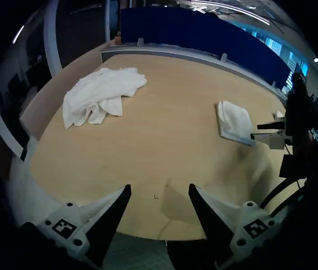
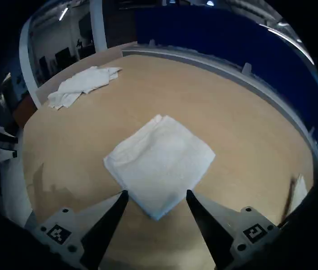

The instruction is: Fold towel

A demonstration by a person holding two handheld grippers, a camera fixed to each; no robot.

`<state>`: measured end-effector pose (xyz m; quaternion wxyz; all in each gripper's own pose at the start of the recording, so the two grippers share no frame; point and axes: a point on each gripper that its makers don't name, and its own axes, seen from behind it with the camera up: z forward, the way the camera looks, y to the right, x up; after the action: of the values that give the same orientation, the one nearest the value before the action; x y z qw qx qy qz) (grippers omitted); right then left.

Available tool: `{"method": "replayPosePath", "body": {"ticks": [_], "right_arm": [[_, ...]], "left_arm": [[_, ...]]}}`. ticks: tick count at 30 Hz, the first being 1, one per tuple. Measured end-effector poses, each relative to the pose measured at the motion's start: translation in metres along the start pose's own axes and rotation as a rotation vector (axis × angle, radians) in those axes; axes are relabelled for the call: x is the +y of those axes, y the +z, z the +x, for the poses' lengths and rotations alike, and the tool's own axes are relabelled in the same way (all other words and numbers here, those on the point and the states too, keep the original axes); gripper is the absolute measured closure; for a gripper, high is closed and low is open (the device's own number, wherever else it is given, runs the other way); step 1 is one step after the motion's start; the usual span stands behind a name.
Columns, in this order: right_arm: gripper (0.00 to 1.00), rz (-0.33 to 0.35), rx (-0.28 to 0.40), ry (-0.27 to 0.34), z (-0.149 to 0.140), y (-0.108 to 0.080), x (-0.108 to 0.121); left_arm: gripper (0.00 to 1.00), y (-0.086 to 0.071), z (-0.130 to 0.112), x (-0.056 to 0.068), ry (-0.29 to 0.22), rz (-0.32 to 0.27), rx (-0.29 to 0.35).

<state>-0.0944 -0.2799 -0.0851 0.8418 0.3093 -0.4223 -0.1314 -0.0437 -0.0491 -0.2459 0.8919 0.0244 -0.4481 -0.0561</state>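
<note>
Left gripper [image 1: 159,186] and right gripper [image 2: 156,191] both gape empty. Two towels lie on one table [image 1: 168,144]: folded towel [image 2: 161,164] and crumpled towel [image 1: 100,92], well apart.

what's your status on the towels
Left gripper open, empty. Right gripper open at near corner of folded towel. Crumpled towel lies apart, unfolded.

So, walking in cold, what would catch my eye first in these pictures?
Probably the neatly folded white towel, flat on the pale wooden table, its near corner showing between the open jaws of the right gripper. Then the crumpled white towel heaped near the table's far left edge, with a dark blue partition behind.
</note>
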Motion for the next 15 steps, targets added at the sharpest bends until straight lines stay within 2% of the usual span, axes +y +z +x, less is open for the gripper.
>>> {"method": "replayPosePath", "body": {"ticks": [10, 13, 15], "right_arm": [[0.02, 0.015, -0.045, 0.016, -0.034, 0.003, -0.007], [0.07, 0.023, -0.045, 0.024, -0.038, 0.004, -0.008], [0.15, 0.026, -0.044, 0.028, -0.039, 0.005, -0.008]], "left_arm": [[0.05, 0.0, -0.001, 0.0, -0.006, -0.005, -0.001], [0.05, 0.0, -0.002, 0.001, -0.007, -0.006, -0.002], [0.05, 0.001, -0.002, 0.001, -0.007, -0.007, -0.003]]}}
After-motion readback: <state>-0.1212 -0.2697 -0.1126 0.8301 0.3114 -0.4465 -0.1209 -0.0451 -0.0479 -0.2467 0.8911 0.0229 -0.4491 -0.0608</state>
